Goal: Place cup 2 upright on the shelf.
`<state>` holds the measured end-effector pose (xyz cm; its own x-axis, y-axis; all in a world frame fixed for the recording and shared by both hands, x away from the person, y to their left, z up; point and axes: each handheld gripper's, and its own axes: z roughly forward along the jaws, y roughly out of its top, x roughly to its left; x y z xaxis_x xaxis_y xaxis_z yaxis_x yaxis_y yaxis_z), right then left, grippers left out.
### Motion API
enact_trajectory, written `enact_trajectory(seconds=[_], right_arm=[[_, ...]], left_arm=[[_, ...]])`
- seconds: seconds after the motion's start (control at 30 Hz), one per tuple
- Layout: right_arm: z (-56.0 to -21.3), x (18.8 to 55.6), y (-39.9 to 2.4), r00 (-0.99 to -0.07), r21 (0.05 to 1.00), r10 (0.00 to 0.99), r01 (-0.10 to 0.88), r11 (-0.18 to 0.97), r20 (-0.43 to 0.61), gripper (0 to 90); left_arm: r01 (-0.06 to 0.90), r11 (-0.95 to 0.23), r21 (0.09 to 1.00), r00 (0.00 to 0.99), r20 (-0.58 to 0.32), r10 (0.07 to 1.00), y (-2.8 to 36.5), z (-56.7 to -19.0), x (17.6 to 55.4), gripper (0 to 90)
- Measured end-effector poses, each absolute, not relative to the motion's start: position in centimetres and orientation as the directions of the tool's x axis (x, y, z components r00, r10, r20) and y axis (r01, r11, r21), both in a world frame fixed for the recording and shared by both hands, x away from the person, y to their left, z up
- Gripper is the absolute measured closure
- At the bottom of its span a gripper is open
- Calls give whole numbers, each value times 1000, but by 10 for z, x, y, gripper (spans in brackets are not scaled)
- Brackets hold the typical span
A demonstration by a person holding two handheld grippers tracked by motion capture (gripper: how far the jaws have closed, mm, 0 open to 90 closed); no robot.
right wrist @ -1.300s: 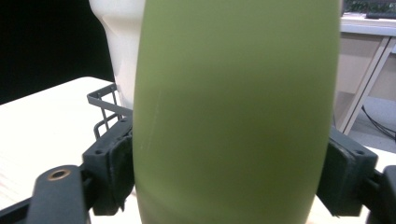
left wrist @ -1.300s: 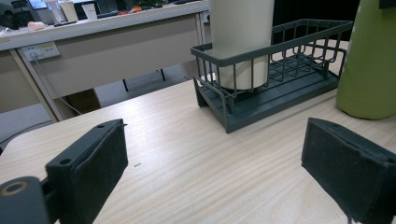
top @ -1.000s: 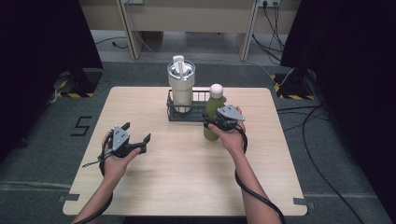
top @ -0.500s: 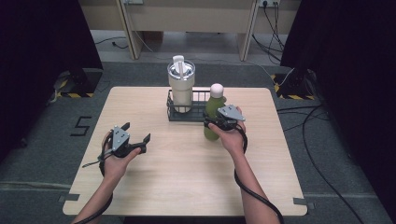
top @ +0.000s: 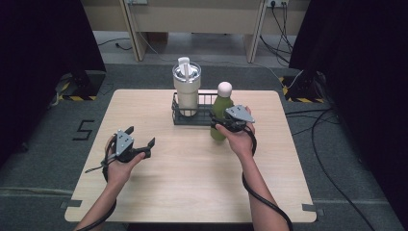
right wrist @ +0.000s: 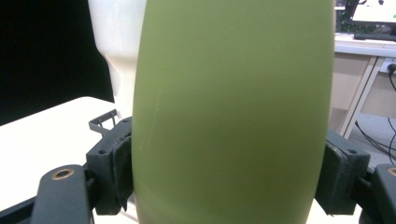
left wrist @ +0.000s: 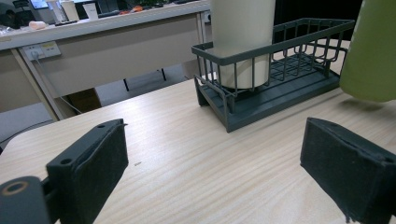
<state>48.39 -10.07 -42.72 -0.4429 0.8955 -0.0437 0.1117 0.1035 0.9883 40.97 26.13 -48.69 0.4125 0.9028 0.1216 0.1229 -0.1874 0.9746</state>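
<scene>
The right gripper [top: 222, 126] is clamped on the upright green bottle [top: 221, 108], which stands between its fingers just in front of the wire basket [top: 179, 115]; the left gripper [top: 142, 145], jaws apart, sits well apart from it

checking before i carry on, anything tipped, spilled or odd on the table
Nothing stands out. The tall cream tumbler stands upright in the dark wire basket; the green bottle with a pale cap is upright beside it, clamped in the right claw. No spills.

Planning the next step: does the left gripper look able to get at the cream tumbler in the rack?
Probably yes. The left gripper is open, with bare table between it and the cream tumbler; the rack wall covers only its base.
</scene>
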Motion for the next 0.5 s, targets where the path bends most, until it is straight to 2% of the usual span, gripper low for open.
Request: enact_trajectory(seconds=[0.5], right_arm=[[-403,482,-102,-444,995,895,71,76,-37,222]], left_arm=[[126,-184,975,412,117,904,261,-488,410,67]])
